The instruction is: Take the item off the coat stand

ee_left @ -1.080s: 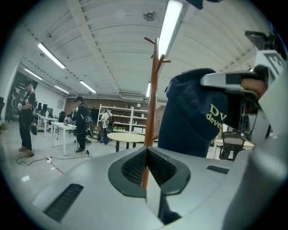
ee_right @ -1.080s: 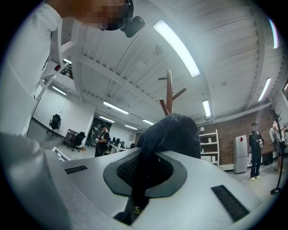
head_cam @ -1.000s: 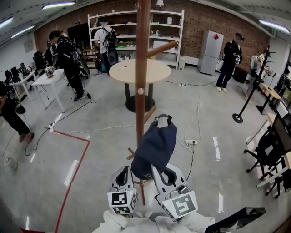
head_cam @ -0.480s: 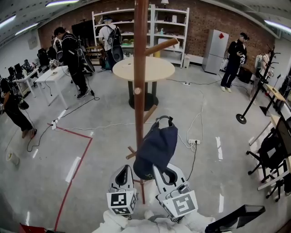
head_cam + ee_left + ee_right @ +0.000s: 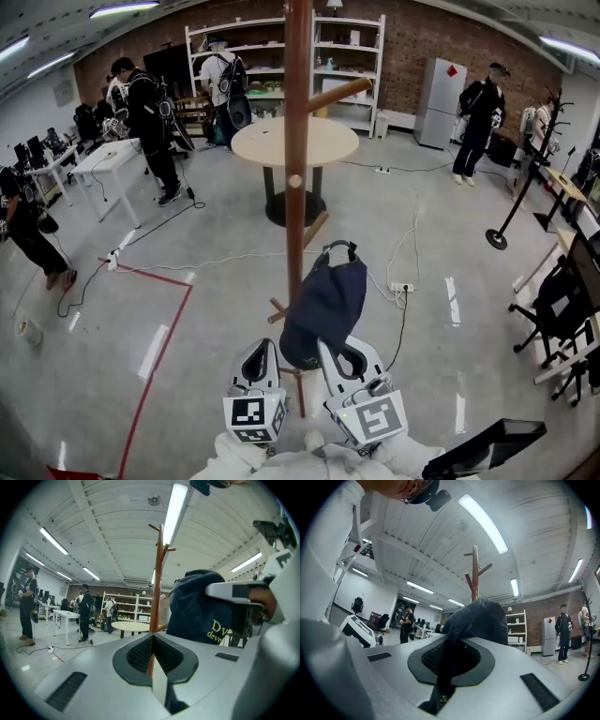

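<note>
**Item:** dark blue cloth bag with yellow-green lettering on one face and a grey carry handle standing up at the top. Located just right of the coat stand, up off the floor and close against the wooden pole. Handle near the tip of a lower peg slanting up to the right; possibly hooked over it, not clear from above. Lower end of the bag bunched and drawn toward the person.

**Right gripper**: jaws closed tight on a fold of the bag's dark fabric, cloth running between the pads and out at the near side (a scrap of the yellow-green print visible there). Aimed at the stand.

**Left gripper**: jaws together, nothing between them. Held just left of the right gripper, just beside the bag's lower end, with the pole straight ahead.

**Coat stand:** brown wood, round pole, pegs slanting upward at several heights, one long peg high on the right.

**Surroundings:**
- Grey concrete floor with a red tape line, a white power strip and trailing cable.
- Round pale tabletop on a dark pedestal behind the stand.
- White shelving against a brick wall, and a white fridge.
- Black coat stand well off to the right.
- Several people standing at the far side of the room.
</note>
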`<action>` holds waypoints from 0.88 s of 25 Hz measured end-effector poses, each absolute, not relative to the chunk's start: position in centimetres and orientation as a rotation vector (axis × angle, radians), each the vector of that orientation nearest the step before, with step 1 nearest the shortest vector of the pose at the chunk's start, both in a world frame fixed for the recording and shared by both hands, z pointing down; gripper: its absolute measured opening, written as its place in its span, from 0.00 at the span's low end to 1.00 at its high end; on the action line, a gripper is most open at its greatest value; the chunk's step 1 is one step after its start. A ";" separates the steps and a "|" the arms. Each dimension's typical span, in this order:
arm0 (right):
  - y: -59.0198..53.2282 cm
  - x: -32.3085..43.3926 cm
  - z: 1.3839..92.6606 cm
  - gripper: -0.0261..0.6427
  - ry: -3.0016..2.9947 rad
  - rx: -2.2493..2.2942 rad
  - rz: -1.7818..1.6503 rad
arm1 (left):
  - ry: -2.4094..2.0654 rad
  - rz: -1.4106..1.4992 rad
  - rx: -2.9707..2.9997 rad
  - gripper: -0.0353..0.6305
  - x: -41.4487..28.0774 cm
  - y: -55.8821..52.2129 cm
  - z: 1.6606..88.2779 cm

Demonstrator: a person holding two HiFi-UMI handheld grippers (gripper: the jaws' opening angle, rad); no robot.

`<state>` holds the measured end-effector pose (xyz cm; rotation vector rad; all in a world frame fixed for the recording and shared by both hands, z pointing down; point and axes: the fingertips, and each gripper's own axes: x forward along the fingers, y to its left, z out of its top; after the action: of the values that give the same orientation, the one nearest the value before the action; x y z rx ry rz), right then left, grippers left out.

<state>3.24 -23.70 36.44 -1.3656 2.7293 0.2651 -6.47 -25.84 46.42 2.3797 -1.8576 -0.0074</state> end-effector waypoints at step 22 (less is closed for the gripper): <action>-13.3 1.4 38.8 0.06 2.719 -1.522 0.294 | -1.760 -0.037 2.427 0.05 -8.7 -15.5 47.3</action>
<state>1.43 -13.34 38.83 -1.5222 2.7192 0.2937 -8.70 -15.54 47.26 2.4268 -1.7603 -0.0372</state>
